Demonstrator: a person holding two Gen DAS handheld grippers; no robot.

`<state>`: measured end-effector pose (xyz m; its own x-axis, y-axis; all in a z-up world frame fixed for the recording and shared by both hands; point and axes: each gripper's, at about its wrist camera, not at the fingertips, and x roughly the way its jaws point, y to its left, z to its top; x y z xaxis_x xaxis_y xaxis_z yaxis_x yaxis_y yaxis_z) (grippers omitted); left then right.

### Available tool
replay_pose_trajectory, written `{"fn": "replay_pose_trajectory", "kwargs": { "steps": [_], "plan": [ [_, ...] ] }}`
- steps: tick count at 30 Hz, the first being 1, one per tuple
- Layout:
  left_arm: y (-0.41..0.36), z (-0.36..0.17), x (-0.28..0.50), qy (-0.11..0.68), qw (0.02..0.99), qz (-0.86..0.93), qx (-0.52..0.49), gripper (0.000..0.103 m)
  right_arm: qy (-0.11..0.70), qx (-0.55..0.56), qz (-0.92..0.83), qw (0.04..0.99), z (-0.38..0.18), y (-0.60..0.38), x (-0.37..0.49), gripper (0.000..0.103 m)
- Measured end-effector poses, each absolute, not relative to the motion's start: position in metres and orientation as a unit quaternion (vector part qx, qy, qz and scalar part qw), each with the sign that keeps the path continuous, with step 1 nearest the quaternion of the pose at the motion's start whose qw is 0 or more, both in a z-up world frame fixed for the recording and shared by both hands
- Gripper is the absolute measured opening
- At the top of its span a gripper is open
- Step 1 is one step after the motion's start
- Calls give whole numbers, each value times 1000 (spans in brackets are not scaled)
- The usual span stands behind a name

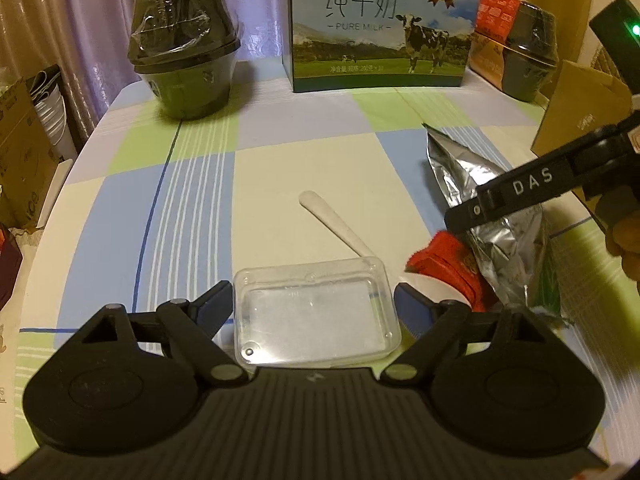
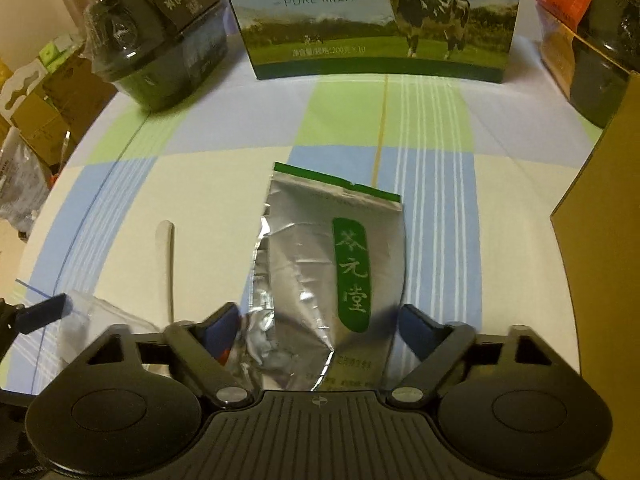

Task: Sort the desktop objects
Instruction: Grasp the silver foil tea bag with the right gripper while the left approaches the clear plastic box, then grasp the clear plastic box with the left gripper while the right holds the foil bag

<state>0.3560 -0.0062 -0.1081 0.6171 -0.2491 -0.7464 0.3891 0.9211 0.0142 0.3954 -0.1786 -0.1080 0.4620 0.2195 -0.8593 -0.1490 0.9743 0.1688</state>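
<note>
Clear plastic box [image 1: 316,312] sits between the spread fingers of the left gripper [image 1: 314,304], not yet pinched. Just right of the box, the right gripper [image 2: 318,320] straddles a foil pouch [image 2: 332,264], wide open too. Beyond the box lies a white spoon [image 1: 334,224]. Closing off-centre, I judge, could skid the slick box into the spoon.

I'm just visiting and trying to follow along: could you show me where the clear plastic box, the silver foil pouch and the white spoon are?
Clear plastic box [image 1: 316,316], left wrist view, middle of its see-through top.
Silver foil pouch [image 2: 304,256], right wrist view, crinkled front beside the green label.
White spoon [image 1: 332,222], left wrist view, along its handle.
</note>
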Motion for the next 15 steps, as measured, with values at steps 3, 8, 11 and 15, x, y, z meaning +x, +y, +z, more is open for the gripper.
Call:
{"fn": "replay_pose_trajectory", "kwargs": {
  "steps": [3, 8, 11, 15],
  "plan": [
    [-6, -107, 347, 404, 893, -181, 85, 84, 503, 43, 114, 856, -103, -188, 386, 55],
    [-11, -105, 317, 412, 886, -193, 88, 84, 513, 19, 129, 848, -100, -195, 348, 52],
    [-17, -101, 293, 419, 879, -206, 95, 84, 526, 28, 142, 838, -99, -203, 316, 51],
    [-27, -94, 257, 424, 867, -234, 115, 84, 540, 31, 153, 827, -93, -214, 263, 50]
  ]
}}
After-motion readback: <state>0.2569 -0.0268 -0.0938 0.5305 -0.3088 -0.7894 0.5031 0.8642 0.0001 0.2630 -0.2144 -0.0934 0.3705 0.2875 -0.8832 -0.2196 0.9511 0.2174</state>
